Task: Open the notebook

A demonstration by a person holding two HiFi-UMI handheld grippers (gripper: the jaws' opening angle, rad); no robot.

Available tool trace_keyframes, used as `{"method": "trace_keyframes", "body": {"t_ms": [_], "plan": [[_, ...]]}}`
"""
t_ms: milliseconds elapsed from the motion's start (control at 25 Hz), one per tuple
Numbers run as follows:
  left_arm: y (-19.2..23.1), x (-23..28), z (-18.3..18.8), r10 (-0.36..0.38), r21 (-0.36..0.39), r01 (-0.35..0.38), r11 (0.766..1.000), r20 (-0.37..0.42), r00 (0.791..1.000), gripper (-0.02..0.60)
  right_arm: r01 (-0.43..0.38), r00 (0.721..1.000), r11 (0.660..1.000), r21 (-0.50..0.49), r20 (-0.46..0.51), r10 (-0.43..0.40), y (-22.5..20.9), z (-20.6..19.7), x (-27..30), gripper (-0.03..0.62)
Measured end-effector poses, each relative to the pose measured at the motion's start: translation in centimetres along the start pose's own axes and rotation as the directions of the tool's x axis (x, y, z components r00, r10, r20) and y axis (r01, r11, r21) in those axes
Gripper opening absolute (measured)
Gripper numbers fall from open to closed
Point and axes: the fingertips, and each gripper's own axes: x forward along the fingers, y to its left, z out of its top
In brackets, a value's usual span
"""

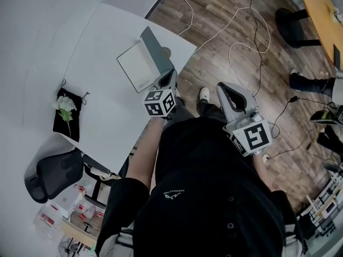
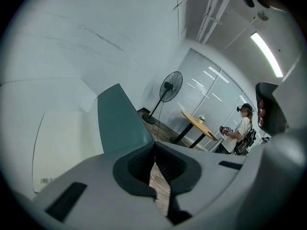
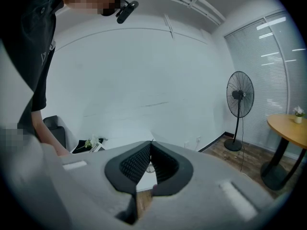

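The notebook lies on the white table near its right edge, a white page showing. Its grey-green cover stands raised at a steep angle. My left gripper is shut on the cover's free edge. In the left gripper view the jaws meet at their tips, and the cover rises from them above the white page. My right gripper hangs over the wooden floor, off the table, shut with nothing between its pads.
A black pouch with a white flower lies at the table's left edge. A dark office chair stands below it. Cables run across the floor, and a round wooden table is at top right. A standing fan is farther off.
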Motion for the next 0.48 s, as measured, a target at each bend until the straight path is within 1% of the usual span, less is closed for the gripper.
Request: {"method": "trace_keyframes", "body": {"t_ms": [240, 480], "plan": [[-0.7, 1.3, -0.1, -0.015, -0.002, 0.015, 1.0, -0.011, 1.0, 0.008, 0.012, 1.0, 1.0, 0.003, -0.004, -0.012, -0.4, -0.2, -0.3, 0.005], [-1.0, 2.5, -0.6, -0.036, 0.012, 0.036, 0.999, -0.046, 0.998, 0.008, 0.039, 0.999, 0.999, 0.013, -0.008, -0.038, -0.8, -0.3, -0.3, 0.006]]}}
